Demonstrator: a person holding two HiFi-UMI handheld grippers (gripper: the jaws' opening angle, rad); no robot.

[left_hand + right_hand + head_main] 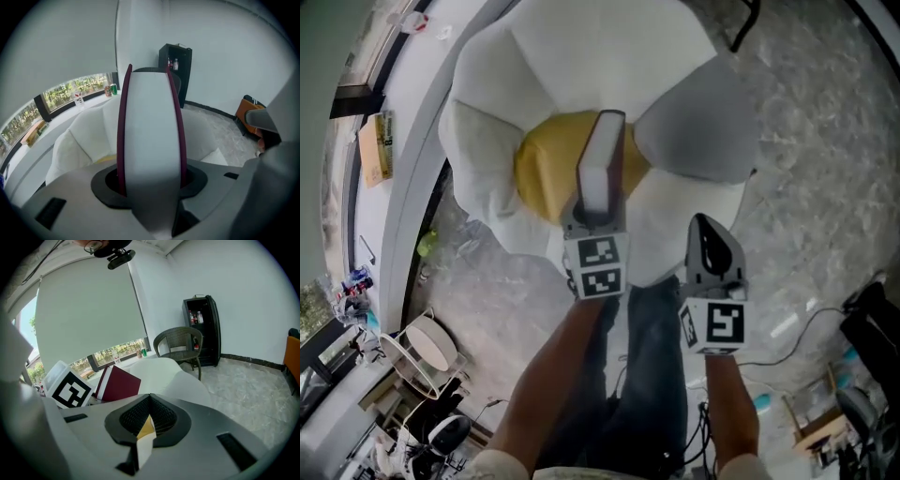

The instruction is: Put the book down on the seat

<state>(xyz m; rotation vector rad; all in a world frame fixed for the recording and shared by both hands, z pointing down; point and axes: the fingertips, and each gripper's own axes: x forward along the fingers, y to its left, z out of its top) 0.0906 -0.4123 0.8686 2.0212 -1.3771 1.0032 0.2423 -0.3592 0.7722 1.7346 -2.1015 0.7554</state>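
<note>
One yellow cushion [542, 171] below; left tongs [596, 214] tight on book [602, 157], right tongs [705, 234] closed.

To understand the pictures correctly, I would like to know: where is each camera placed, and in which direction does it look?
Head view: on the person's head, looking steeply down at the white armchair; shows both forearms, legs, left tongs holding the book, and right tongs.
Left gripper view: on the left tongs, looking along jaws closed on the book, toward a black cabinet.
Right gripper view: on the right tongs, looking over shut jaws toward that cabinet; the left tongs' marker cube shows.
Shared: all three show the book.
</note>
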